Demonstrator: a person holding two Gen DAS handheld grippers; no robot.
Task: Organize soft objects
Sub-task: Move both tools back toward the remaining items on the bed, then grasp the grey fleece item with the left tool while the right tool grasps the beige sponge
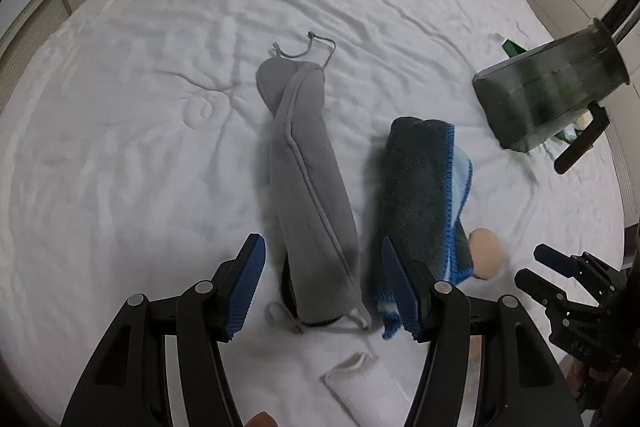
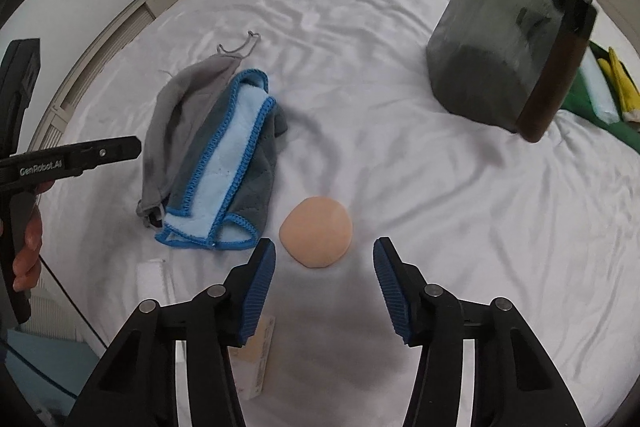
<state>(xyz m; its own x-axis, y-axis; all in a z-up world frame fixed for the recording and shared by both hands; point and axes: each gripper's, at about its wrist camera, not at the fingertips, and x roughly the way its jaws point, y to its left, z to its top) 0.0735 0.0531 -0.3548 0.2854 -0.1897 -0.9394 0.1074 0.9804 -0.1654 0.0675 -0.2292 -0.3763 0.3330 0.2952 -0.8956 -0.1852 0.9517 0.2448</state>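
Left gripper (image 1: 322,287) parted astride grey pouch (image 1: 310,195), right gripper (image 2: 324,287) parted, empty, peach sponge (image 2: 316,231) just ahead.

Your right gripper (image 2: 324,283) hanging open over the peach pad (image 2: 316,231), blue-edged cloth (image 2: 228,163) just left, dark bin (image 2: 516,15) up right

I'm looking down on a bed (image 1: 160,147) under a wrinkled white sheet. A long grey fabric pouch (image 1: 308,187) lies on it, with a dark cloth edged in blue (image 1: 420,195) just beside it, and a peach-coloured round pad (image 2: 316,231) near that cloth. A smoky translucent bin (image 2: 512,27) sits further off, green and yellow items (image 2: 612,95) behind it, and a white folded piece (image 1: 360,383) at the near edge.
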